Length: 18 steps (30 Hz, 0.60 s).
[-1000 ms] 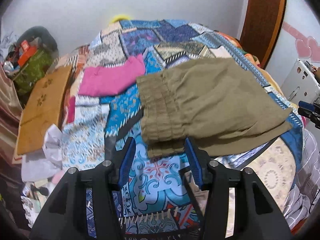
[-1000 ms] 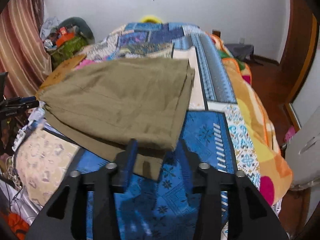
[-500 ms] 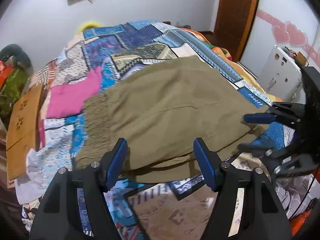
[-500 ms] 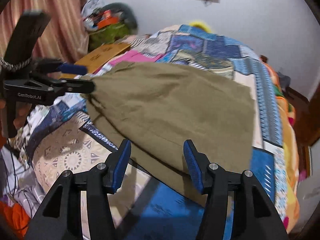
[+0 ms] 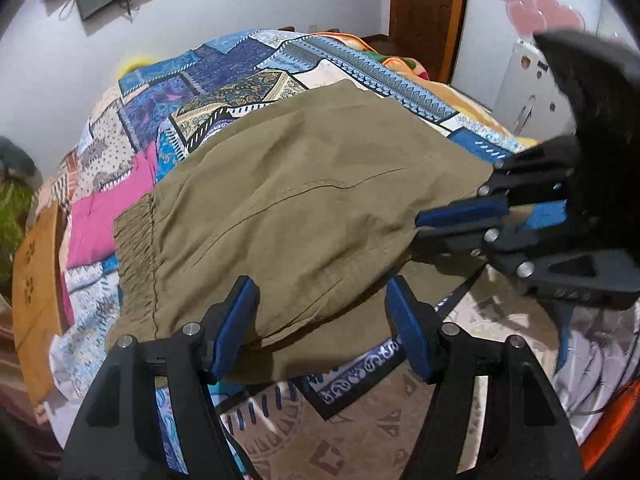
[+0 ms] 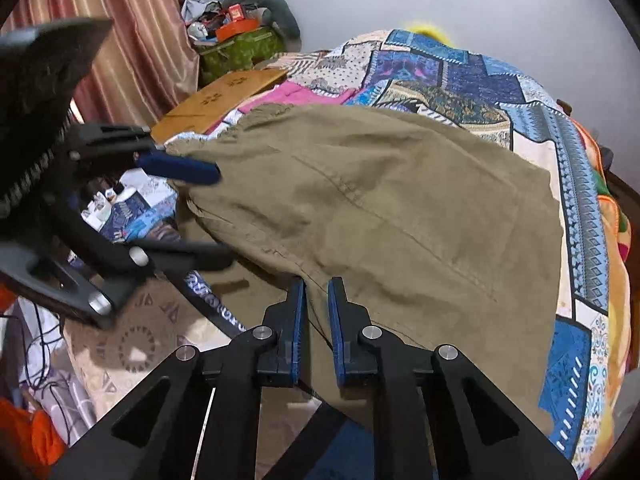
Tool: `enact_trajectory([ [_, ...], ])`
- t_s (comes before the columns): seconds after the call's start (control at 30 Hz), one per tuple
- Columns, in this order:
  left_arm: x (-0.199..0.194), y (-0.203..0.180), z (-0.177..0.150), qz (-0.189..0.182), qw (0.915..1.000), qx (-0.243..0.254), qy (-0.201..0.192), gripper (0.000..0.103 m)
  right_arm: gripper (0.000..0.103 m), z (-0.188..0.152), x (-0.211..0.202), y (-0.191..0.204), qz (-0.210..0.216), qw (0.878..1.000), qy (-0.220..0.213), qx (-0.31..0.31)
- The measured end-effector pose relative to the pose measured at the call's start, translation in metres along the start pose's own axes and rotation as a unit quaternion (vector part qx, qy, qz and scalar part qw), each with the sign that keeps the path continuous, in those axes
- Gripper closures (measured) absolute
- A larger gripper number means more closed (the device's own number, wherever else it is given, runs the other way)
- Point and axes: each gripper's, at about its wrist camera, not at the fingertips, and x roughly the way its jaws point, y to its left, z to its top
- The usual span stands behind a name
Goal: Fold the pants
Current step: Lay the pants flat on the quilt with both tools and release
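Note:
Olive-green pants (image 5: 304, 208) lie folded on the patchwork bedspread (image 5: 240, 76), elastic waistband to the left. My left gripper (image 5: 322, 312) is open, its blue pads astride the near edge of the pants. My right gripper (image 6: 317, 308) has its jaws nearly closed on the near hem of the pants (image 6: 380, 208). In the left wrist view the right gripper (image 5: 456, 224) reaches in from the right and pinches the cloth's right corner. In the right wrist view the left gripper (image 6: 200, 216) shows at the left, open around the waistband end.
A pink garment (image 5: 104, 216) lies left of the pants. A wooden board (image 6: 224, 96) leans at the bed's left side. Clutter and a green bag (image 6: 240, 48) stand by the curtain. A white appliance (image 5: 532, 92) and a brown door (image 5: 428, 12) are at the right.
Both grippers have moved in to the near edge of the pants. The right gripper's jaws have closed from wide open to nearly shut on the hem. The left gripper stays open.

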Motion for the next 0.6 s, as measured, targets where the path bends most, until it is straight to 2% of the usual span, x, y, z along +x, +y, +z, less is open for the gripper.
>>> enact_trajectory([
  [0.03, 0.002, -0.003, 0.000, 0.012, 0.9998, 0.013, -0.004, 0.059, 0.095, 0.001, -0.002, 0.000, 0.001, 1.000, -0.005, 0.000],
  [0.07, 0.003, -0.004, 0.001, 0.020, 0.9996, 0.020, -0.003, 0.062, 0.095, 0.003, -0.003, 0.000, 0.003, 1.000, -0.010, 0.004],
  [0.1, 0.004, -0.005, 0.001, 0.026, 0.9994, 0.024, -0.006, 0.070, 0.096, 0.004, -0.004, 0.000, 0.007, 1.000, -0.013, 0.008],
  [0.2, -0.001, -0.003, 0.003, 0.020, 0.9994, 0.025, -0.016, 0.083, 0.096, 0.004, -0.011, -0.002, 0.019, 0.999, -0.021, 0.021],
  [0.4, -0.019, -0.001, -0.003, 0.011, 0.9993, 0.018, -0.029, 0.086, 0.097, 0.004, -0.025, 0.009, 0.023, 0.999, -0.031, 0.006],
  [0.6, -0.017, -0.003, -0.019, -0.007, 0.9999, 0.000, -0.013, 0.086, 0.097, -0.001, -0.026, 0.015, 0.030, 0.999, -0.025, 0.003],
])
